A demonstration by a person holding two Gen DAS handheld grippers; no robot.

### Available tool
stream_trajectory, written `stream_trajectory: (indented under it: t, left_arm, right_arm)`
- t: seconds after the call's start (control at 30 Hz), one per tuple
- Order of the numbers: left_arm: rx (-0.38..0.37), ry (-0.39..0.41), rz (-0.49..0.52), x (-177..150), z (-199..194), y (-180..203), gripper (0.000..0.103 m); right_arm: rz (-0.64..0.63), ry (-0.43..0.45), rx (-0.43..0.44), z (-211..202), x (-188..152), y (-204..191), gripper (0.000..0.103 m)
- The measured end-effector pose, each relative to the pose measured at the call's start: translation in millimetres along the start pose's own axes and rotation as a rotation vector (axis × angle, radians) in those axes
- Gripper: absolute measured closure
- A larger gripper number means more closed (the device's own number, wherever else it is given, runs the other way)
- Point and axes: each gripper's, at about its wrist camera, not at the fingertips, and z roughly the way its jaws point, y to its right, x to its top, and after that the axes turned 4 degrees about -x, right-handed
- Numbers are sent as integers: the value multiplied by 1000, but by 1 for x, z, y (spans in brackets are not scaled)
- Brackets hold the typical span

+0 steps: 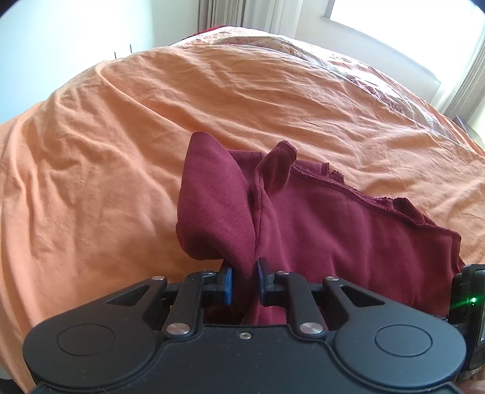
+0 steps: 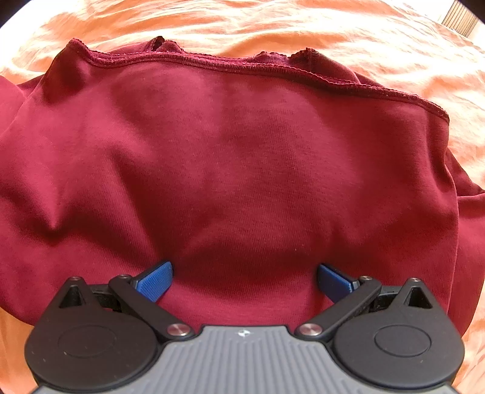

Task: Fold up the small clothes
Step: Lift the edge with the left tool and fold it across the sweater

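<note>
A small maroon garment [image 1: 333,224] lies on an orange bedsheet [image 1: 106,151]. My left gripper [image 1: 244,278] is shut on a bunched fold of the garment at its left side, and the cloth stands up in a lifted hump above the blue pads. In the right wrist view the garment [image 2: 242,157] fills the frame, with a stitched hem along its far edge. My right gripper [image 2: 245,280] is open, its blue pads [image 2: 156,283] spread wide and resting just over the near part of the cloth, holding nothing.
The orange sheet [image 2: 394,45] covers the whole bed around the garment. A clear plastic cover [image 1: 379,81] lies at the bed's far right. A white wall, curtains and a bright window [image 1: 409,21] stand behind. Part of the other gripper's body with a green light [image 1: 471,300] shows at the right edge.
</note>
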Motion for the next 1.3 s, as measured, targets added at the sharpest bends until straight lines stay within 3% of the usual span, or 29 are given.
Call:
stream_trajectory:
  t: [0.27, 0.7, 1.0, 1.3]
  left_arm:
    - [43, 4, -17, 1, -3, 12, 86]
    - [123, 73, -9, -1, -15, 56, 88]
    - [117, 68, 123, -10, -19, 111, 88]
    - [92, 59, 210, -26, -20, 155, 89]
  right_arm:
    - [4, -28, 28, 5, 10, 11, 0]
    - [-72, -37, 192, -6, 13, 55, 0]
    - [-87, -4, 151, -26, 6, 100, 0]
    - [-77, 66, 91, -55, -27, 132, 0]
